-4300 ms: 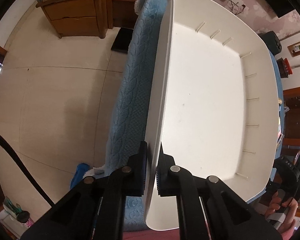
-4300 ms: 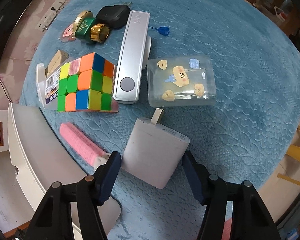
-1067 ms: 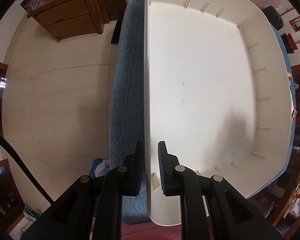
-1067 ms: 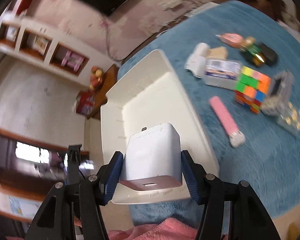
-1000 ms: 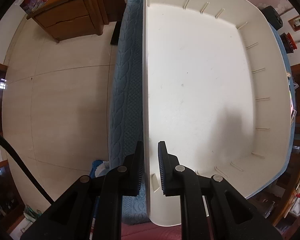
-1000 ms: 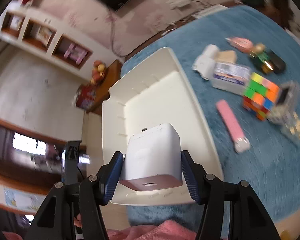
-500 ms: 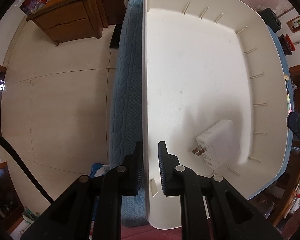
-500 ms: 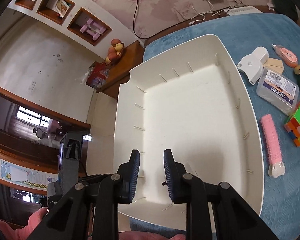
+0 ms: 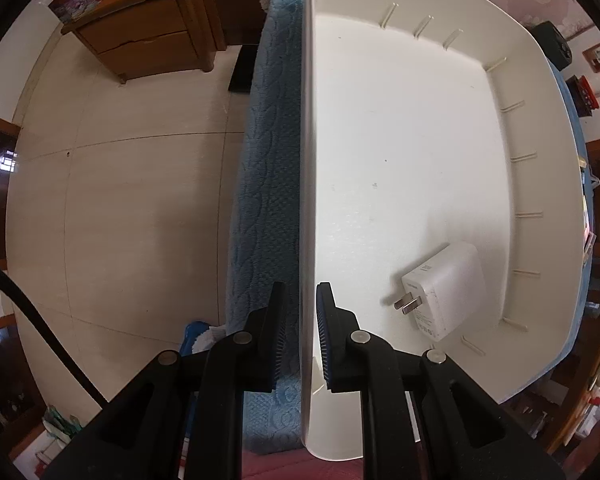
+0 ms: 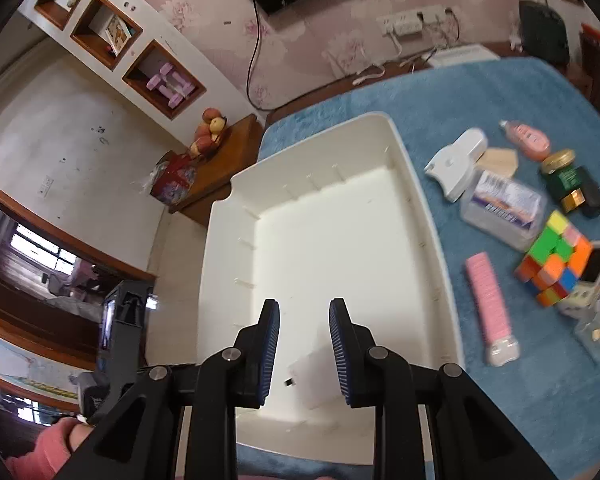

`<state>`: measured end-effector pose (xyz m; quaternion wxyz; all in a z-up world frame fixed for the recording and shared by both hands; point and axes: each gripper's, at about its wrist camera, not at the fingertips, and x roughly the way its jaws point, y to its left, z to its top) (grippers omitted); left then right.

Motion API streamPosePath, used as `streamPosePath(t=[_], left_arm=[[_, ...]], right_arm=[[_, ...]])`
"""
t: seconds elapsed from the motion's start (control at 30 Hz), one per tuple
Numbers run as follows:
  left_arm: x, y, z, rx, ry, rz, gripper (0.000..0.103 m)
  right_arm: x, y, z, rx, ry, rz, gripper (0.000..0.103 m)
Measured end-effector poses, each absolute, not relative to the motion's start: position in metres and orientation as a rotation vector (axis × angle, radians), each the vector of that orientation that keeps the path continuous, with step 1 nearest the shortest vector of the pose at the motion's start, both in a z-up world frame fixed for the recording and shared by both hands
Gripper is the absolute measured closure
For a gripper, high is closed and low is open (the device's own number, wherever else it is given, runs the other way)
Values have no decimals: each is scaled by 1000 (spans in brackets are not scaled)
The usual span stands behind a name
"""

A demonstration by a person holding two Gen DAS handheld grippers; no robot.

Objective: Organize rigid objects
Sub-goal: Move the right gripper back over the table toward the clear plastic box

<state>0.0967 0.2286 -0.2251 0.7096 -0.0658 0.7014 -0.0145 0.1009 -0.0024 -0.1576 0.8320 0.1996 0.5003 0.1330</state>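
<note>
White charger [image 9: 446, 288] lies in the white tray [image 9: 420, 92].
The tray's near wall is clamped by the left gripper [image 9: 298, 338]; the right gripper [image 10: 304, 350] is drawn narrow and empty above the charger.

A wooden drawer cabinet [image 9: 148, 36] stands on a pale tiled floor [image 9: 132, 200] beside a table draped in a blue textured cloth [image 10: 480, 92]. Wall cubbies [image 10: 112, 40] line a pink floral wall, one holding pink dumbbells [image 10: 170, 84]. What looks like a bowl of fruit [image 10: 210, 128] sits on a wooden side table [image 10: 224, 160], with a white power strip [image 10: 408, 24] on the wall.
</note>
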Motion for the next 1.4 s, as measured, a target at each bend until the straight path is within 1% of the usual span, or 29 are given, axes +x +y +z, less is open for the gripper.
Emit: streamPosePath(t=[0.07, 0.13, 0.2, 0.23, 0.3, 0.43, 0.47, 0.5, 0.57, 0.6, 0.63, 1.1, 1.4], left_arm=[[97, 229, -225, -144, 1555, -22, 88], [95, 229, -225, -145, 1551, -14, 88], [94, 228, -224, -145, 1548, -7, 88], [93, 228, -224, -144, 1548, -3, 88], [91, 226, -224, -144, 1549, -1, 88], [91, 222, -224, -139, 1550, 7, 88], [91, 221, -224, -139, 1549, 10, 88], [92, 222, -225, -139, 1549, 14, 88], [92, 221, -225, -140, 1547, 24, 88], [92, 222, -225, -140, 1548, 30, 88], [92, 222, -225, -136, 1545, 40, 88], [84, 229, -227, -192, 1531, 154, 88], [83, 235, -228, -229, 1531, 229, 88]], right_arm=[[98, -7, -155, 403, 1039, 265, 75], [94, -14, -152, 379, 1008, 249, 71], [91, -20, -149, 357, 986, 229, 60], [89, -23, -148, 342, 972, 216, 57], [83, -34, -146, 315, 942, 186, 47], [73, -56, -144, 303, 906, 123, 35], [70, -63, -145, 306, 900, 102, 30], [67, -69, -146, 310, 897, 83, 28], [62, -85, -149, 332, 890, 35, 25], [60, -92, -150, 342, 891, 18, 22], [58, -96, -152, 352, 894, 5, 21], [42, -185, -202, 565, 979, -200, 21], [42, -220, -232, 594, 1052, -257, 21]])
